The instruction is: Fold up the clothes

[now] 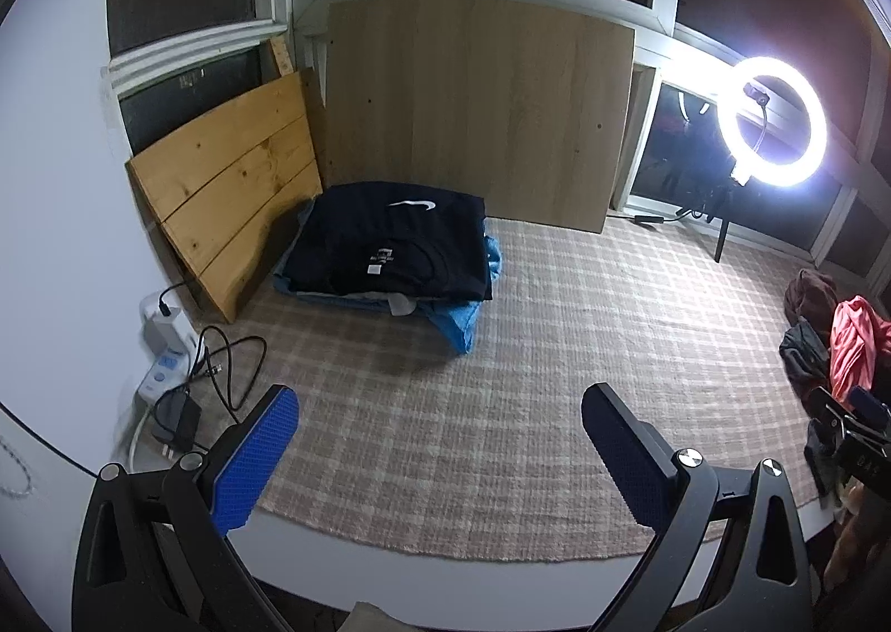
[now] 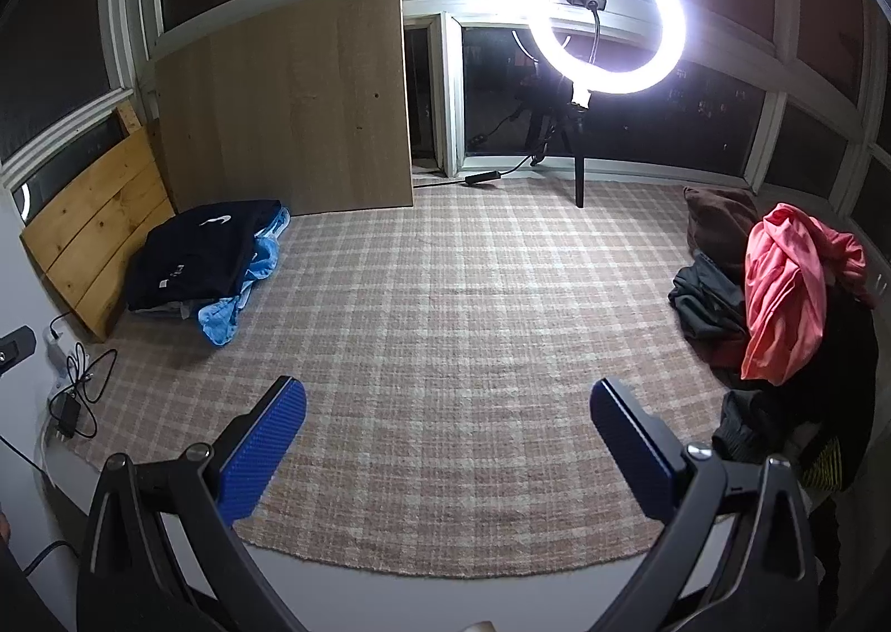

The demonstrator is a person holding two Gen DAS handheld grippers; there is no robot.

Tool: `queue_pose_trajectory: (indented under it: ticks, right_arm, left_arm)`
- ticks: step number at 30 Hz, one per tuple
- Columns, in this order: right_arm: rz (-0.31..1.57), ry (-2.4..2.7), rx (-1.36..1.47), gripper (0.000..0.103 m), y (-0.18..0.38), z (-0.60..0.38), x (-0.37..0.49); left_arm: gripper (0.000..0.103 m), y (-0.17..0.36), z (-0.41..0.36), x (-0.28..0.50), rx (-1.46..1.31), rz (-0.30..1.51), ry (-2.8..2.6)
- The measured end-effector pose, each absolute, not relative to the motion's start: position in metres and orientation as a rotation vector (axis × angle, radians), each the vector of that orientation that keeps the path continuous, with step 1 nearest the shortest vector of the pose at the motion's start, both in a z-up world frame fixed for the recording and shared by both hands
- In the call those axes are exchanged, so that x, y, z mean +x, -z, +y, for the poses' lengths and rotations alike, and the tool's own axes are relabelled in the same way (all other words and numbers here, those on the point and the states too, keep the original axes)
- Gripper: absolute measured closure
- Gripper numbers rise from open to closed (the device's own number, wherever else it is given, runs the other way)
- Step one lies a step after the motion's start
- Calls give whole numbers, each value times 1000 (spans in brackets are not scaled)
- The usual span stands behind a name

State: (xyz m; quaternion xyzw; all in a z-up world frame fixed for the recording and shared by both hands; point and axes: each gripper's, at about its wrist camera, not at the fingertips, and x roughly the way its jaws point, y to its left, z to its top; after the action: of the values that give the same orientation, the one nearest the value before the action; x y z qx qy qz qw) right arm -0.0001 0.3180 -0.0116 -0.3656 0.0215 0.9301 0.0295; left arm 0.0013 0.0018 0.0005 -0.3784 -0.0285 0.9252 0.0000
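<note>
A stack of folded clothes (image 1: pixel 390 248) lies at the far left of the checked rug (image 1: pixel 557 353), with a black shirt on top and blue fabric under it; the same stack (image 2: pixel 195 259) shows in the right wrist view. A heap of unfolded clothes (image 2: pixel 779 298), topped by a pink garment, sits at the rug's right edge, and the heap (image 1: pixel 846 348) shows in the left wrist view too. My left gripper (image 1: pixel 440 442) hangs open above the rug's near part with nothing between its fingers. My right gripper (image 2: pixel 448 442) is likewise open and holds nothing.
A lit ring light (image 2: pixel 607 19) on a stand stands at the back by the windows. Wooden boards (image 1: pixel 479 108) lean on the back wall. A power strip with cables (image 1: pixel 172 370) lies at the rug's left edge. A brown cushion (image 2: pixel 718 225) rests behind the heap.
</note>
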Motion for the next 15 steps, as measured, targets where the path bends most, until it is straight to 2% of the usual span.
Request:
queue_pose_trajectory:
  ticks: [6,12,15]
  right_arm:
    - [66,-2878,-1131,0,11,318,0]
    - [69,-2891,-1135,0,11,316,2]
    - [84,-2891,-1142,0,11,318,2]
  left_arm:
    - [1,-5,18,13,-1103,34,-2974]
    - [1,4,1,-1,-1184,-89,-2915]
    - [1,2,-2,-3,-1199,-84,-2919]
